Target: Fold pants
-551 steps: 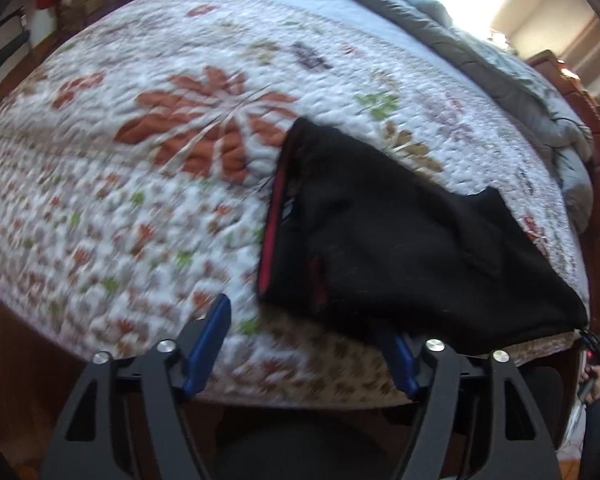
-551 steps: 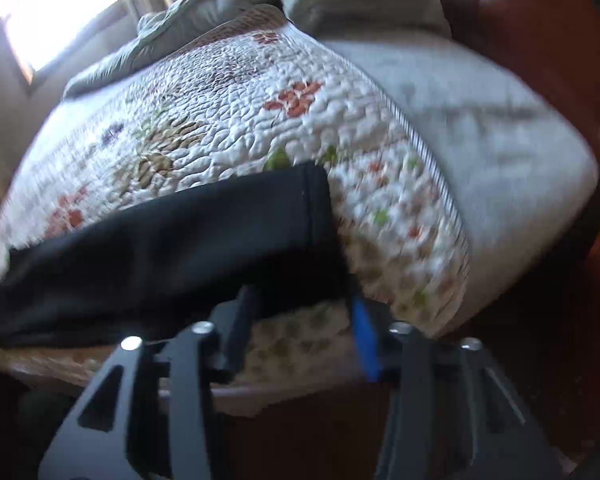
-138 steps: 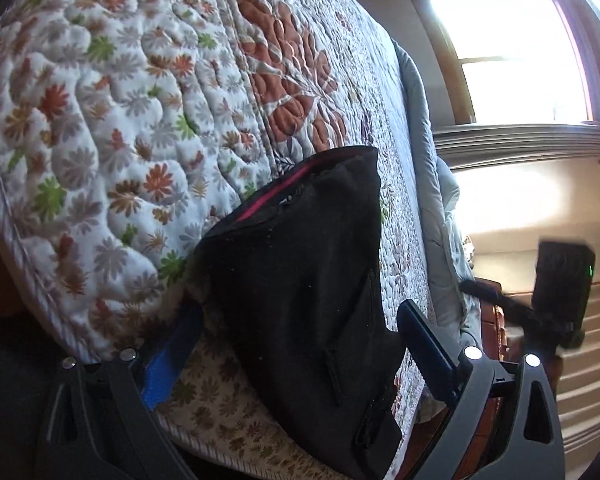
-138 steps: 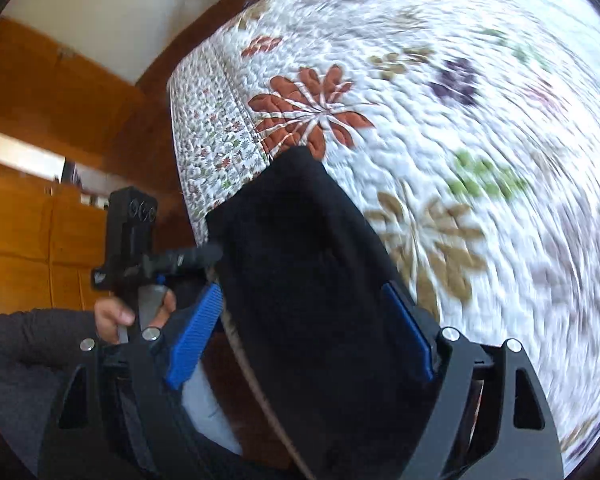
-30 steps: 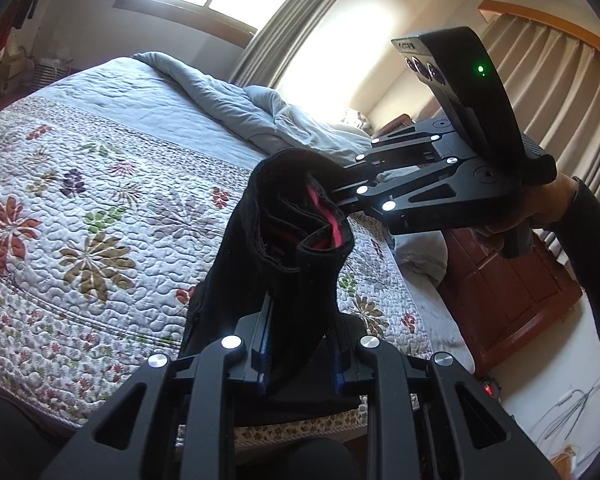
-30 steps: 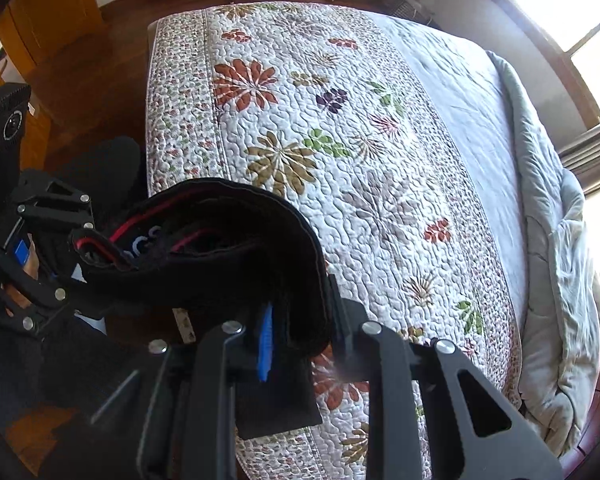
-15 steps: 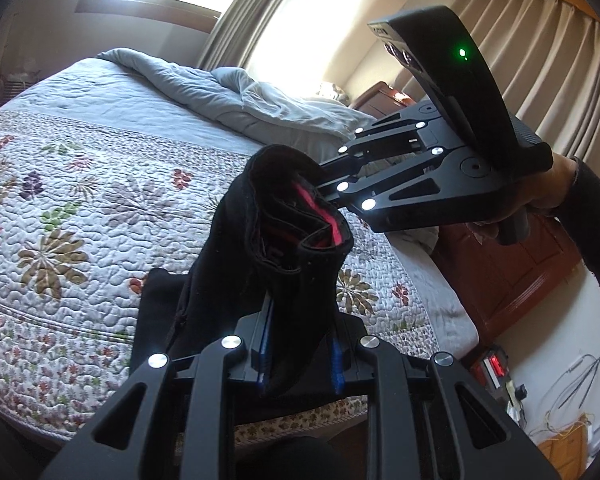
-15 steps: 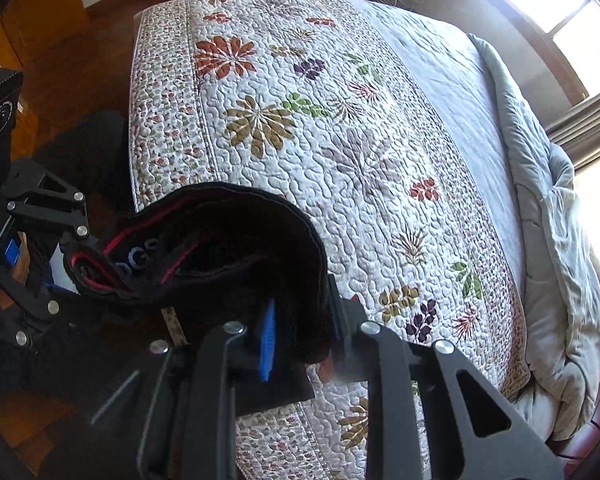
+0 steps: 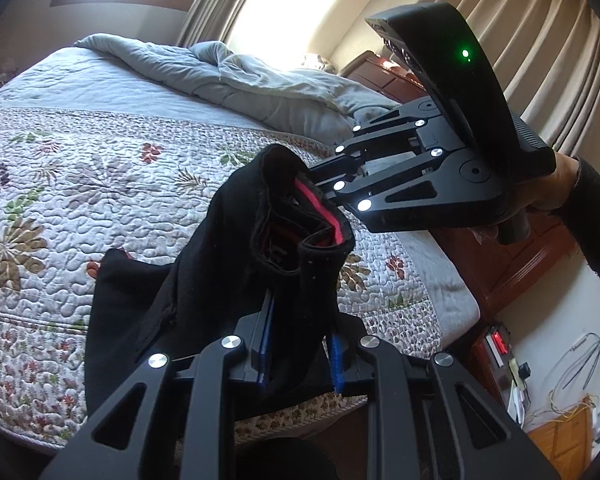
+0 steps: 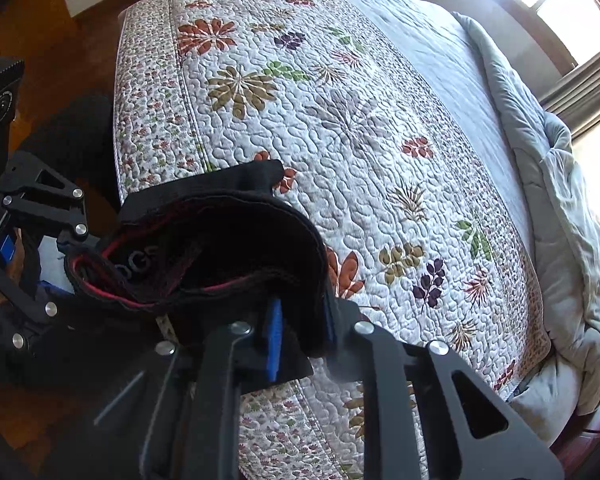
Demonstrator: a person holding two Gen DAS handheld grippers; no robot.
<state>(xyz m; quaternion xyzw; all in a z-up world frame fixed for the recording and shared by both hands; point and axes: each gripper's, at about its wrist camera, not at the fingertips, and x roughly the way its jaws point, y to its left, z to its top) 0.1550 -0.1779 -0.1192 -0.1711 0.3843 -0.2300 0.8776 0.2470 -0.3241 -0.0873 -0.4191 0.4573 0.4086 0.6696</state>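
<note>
Mid-fold: both grippers, left (image 9: 298, 346) and right (image 10: 300, 338), clamp the pants (image 9: 236, 264) waistband, right just tightening; legs trail on the quilt's (image 9: 100, 168) near edge. Next: lower waistband flat.

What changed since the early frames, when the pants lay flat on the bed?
The black pants are now lifted off the quilt by the waistband. The left gripper and right gripper each pinch it, where both stood open before; the right's fingers have just closed a little tighter. The pants' lower part drapes on the quilt. Bed and grey duvet are unchanged.
</note>
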